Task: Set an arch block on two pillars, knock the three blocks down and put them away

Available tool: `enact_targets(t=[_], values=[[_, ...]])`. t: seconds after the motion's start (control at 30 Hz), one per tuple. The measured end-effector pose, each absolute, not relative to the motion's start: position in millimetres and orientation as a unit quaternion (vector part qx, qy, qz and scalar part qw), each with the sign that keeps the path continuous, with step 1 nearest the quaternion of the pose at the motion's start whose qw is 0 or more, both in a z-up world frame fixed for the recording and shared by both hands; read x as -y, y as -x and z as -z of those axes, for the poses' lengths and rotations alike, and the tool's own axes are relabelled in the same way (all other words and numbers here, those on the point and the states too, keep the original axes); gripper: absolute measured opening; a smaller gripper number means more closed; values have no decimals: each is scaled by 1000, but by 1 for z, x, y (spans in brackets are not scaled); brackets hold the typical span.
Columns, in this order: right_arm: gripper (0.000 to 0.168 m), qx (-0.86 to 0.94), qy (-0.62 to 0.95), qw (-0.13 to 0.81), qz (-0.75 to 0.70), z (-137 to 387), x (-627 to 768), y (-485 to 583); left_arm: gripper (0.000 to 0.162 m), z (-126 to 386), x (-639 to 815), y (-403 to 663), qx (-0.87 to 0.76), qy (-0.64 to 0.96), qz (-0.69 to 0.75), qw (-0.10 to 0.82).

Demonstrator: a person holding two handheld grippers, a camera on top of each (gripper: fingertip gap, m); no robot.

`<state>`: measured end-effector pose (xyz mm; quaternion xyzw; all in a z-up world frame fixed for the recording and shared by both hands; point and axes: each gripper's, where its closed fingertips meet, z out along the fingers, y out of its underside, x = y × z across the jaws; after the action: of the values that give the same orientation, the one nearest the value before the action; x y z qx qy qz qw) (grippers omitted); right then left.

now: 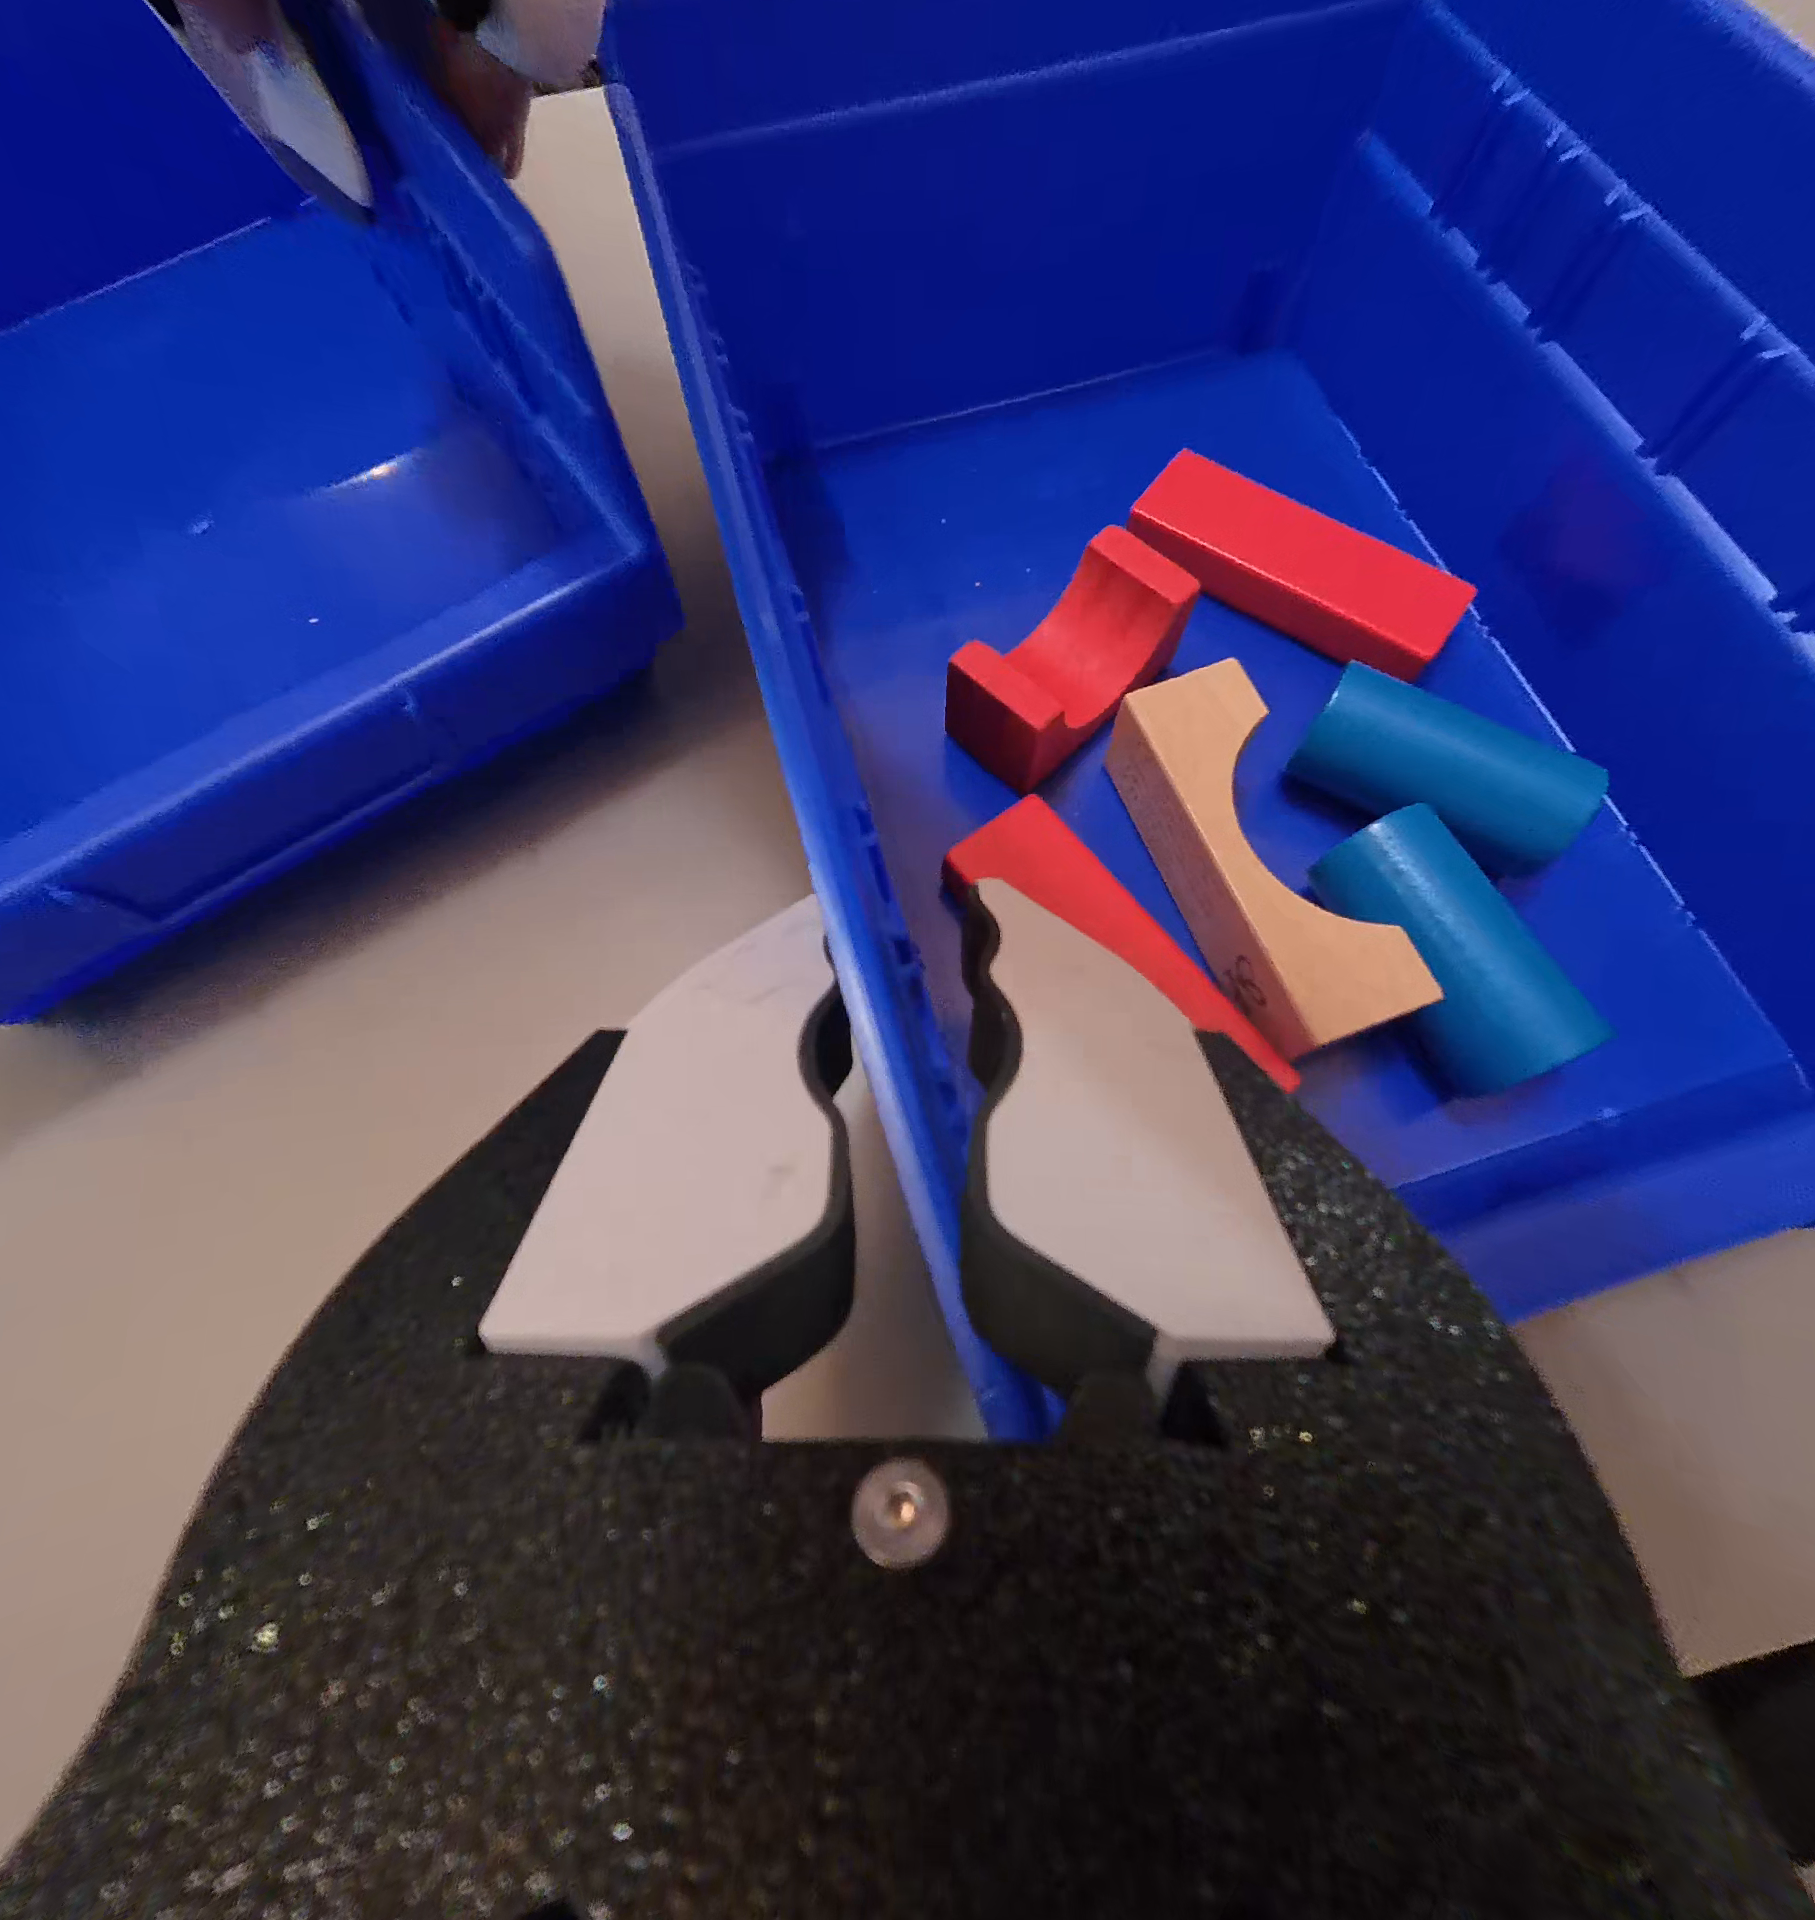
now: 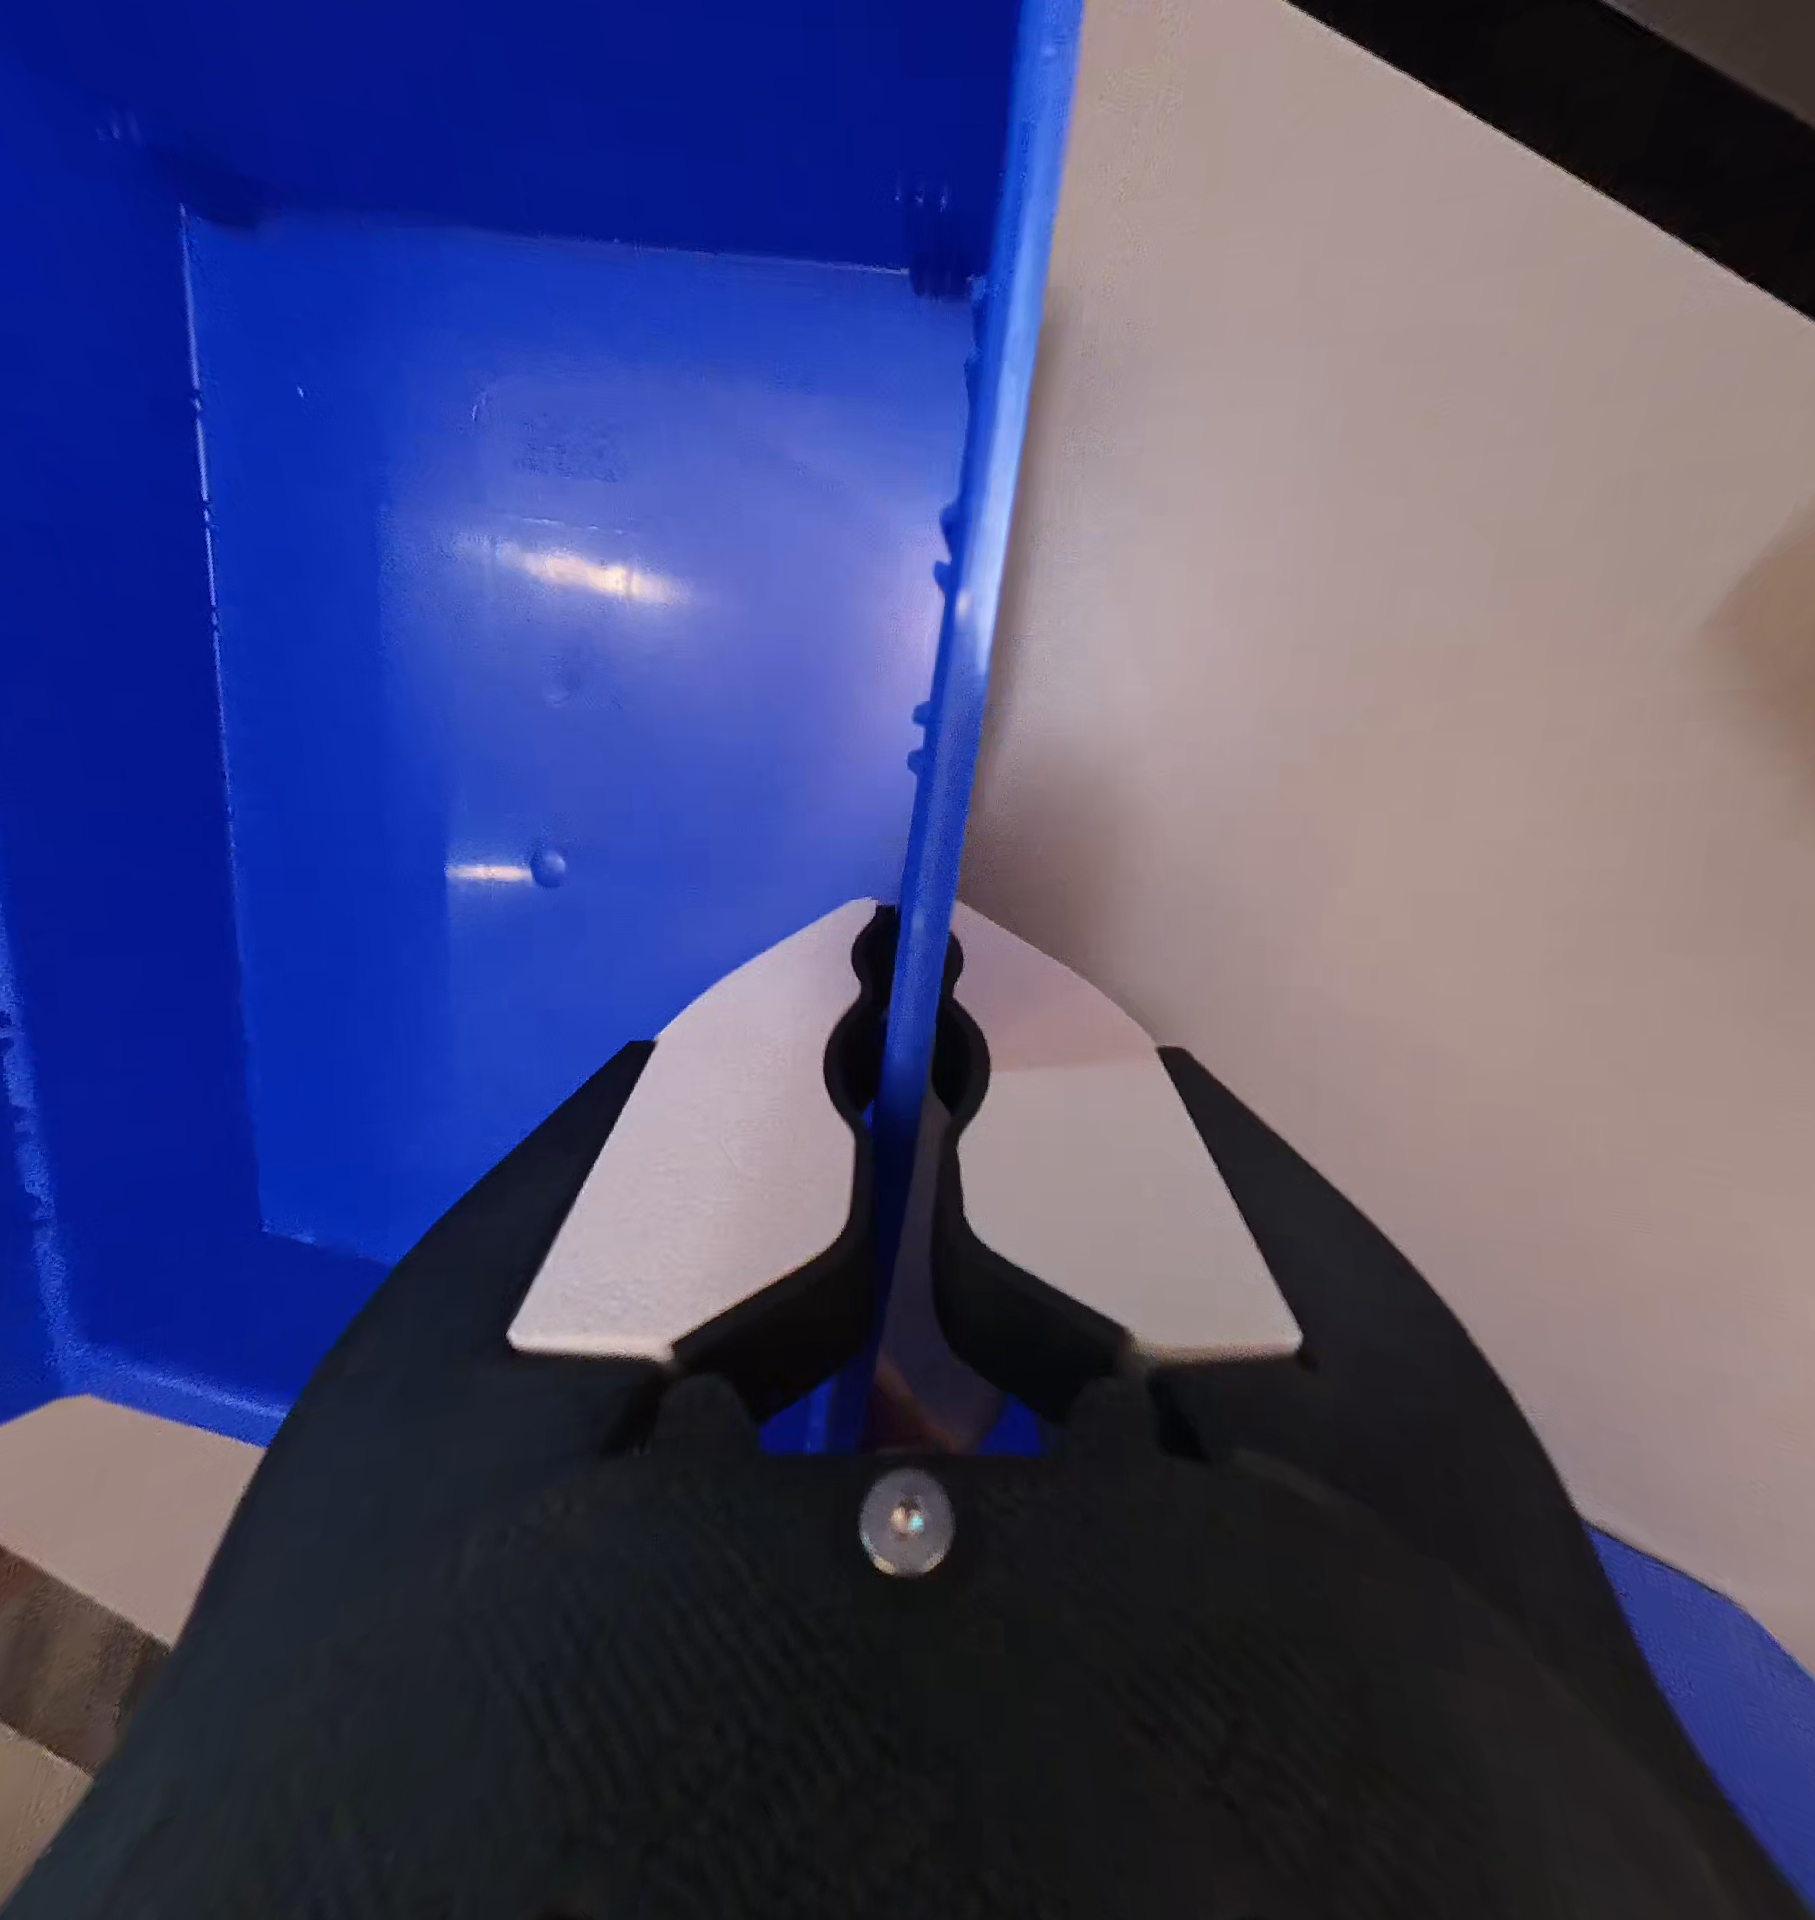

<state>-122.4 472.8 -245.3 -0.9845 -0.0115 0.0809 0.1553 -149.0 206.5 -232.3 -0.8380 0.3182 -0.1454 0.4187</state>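
Note:
My left gripper (image 1: 903,914) straddles the left side wall of a blue bin (image 1: 986,208), one finger outside and one inside, and is shut on that wall. The bin holds a red bar block (image 1: 1298,561), a red arch block (image 1: 1069,655), a red wedge (image 1: 1090,904), a wooden arch block (image 1: 1246,842) and two teal cylinders (image 1: 1443,769). My right gripper (image 2: 915,925) is shut on the right side wall of a second blue bin (image 2: 570,623) with nothing in it. That bin also shows in the left wrist view (image 1: 207,468), with a right finger (image 1: 300,135) on its wall.
Both bins stand close together on a pale table (image 1: 259,1143), with a narrow gap between them. In the right wrist view the table (image 2: 1402,727) runs to a dark edge at the top right. A blue bin part (image 2: 1765,1714) shows at the lower right. The grippers' ends are close to 25 centimeters from one another.

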Motion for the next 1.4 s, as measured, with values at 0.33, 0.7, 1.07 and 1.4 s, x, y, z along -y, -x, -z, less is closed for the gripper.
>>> enact_targets(t=[0.33,0.7,1.07,1.4], values=[[7,55,957,254,-126,124,-493,101,17,231,-209,150,-325,832,129,431],[6,65,902,409,-122,-107,-384,-73,16,231,-217,160,-327,833,123,429],[6,-85,923,374,-40,-12,-191,-334,16,232,-251,205,-305,844,105,428],[7,-207,929,299,-76,169,-78,-440,15,232,-291,259,-287,855,86,423]])
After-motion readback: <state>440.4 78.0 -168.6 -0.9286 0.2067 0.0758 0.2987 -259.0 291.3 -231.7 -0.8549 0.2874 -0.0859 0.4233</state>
